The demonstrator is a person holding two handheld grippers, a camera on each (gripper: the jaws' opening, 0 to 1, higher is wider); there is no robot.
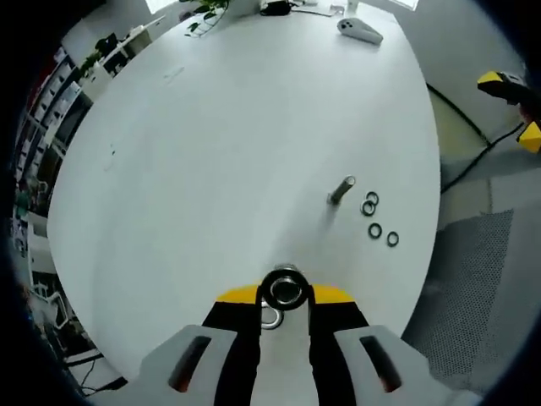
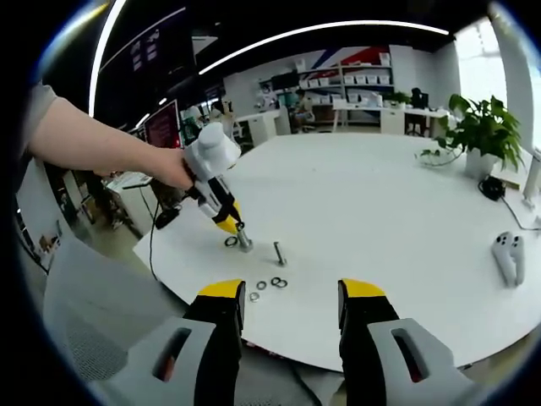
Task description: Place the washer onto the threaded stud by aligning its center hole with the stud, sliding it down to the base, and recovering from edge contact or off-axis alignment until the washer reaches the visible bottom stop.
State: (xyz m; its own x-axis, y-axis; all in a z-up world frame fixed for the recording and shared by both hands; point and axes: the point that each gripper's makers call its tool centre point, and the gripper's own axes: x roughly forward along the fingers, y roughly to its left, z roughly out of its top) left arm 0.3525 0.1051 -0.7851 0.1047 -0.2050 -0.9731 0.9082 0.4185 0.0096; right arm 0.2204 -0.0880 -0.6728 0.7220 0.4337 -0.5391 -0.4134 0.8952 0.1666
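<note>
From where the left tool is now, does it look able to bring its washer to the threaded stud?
Probably yes. The left tool is shut on a washer, and bare table lies between it and the threaded stud. The spare washers lie beside the stud, not in the path.

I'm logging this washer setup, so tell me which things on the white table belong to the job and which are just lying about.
Part of the job:
- grey threaded metal stud
- dark metal washer held in the left hand-held gripper
- spare dark ring washers beside the stud
- a further washer on the table under the gripper

Just lying about:
- white handheld controller
- potted green plant
- black cable
</note>
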